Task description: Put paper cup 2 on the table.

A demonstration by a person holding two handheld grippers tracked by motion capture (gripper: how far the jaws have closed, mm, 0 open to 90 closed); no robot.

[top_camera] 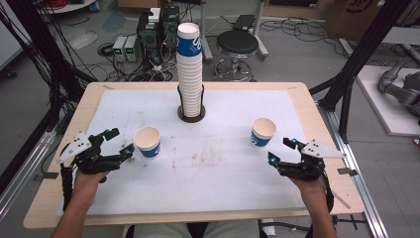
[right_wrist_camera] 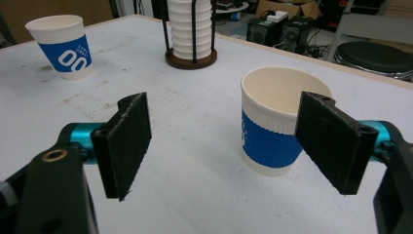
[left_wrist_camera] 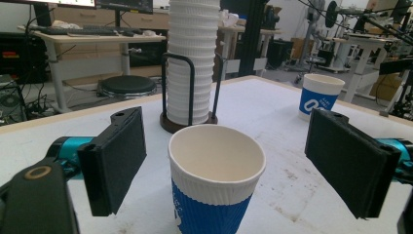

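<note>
Nearest the person, the left gripper (top_camera: 116, 141) hovers low over the near-left part of the worktop (top_camera: 208, 168), its fingers (left_wrist_camera: 114, 158) spread wide and holding nothing. The left cup (top_camera: 147, 141), a paper cup with a blue ribbed sleeve, stands upright just beyond the fingertips; in the left gripper view it sits between the two pads without touching either. On the near right, the right gripper (top_camera: 282, 148) is likewise wide open and empty. The right cup (top_camera: 263, 131) stands upright a little beyond it, and in the right gripper view this cup (right_wrist_camera: 280, 126) lies toward the right-hand finger (right_wrist_camera: 333, 141), partly behind it and not visibly pressed. Both cups look very light and thin-walled, so they would likely tip or slide at a nudge and buckle under a hard squeeze. The open rim is the softest part. The ribbed sleeve around the middle seems the best place to take hold, since it is stiffer and gives the pads some friction, with a gentle closing across the widest part. Farther back, at the middle of the worktop, a tall stack of cups (top_camera: 189, 74) rises from a dark wire holder (top_camera: 191, 113), well apart from both single cups.
</note>
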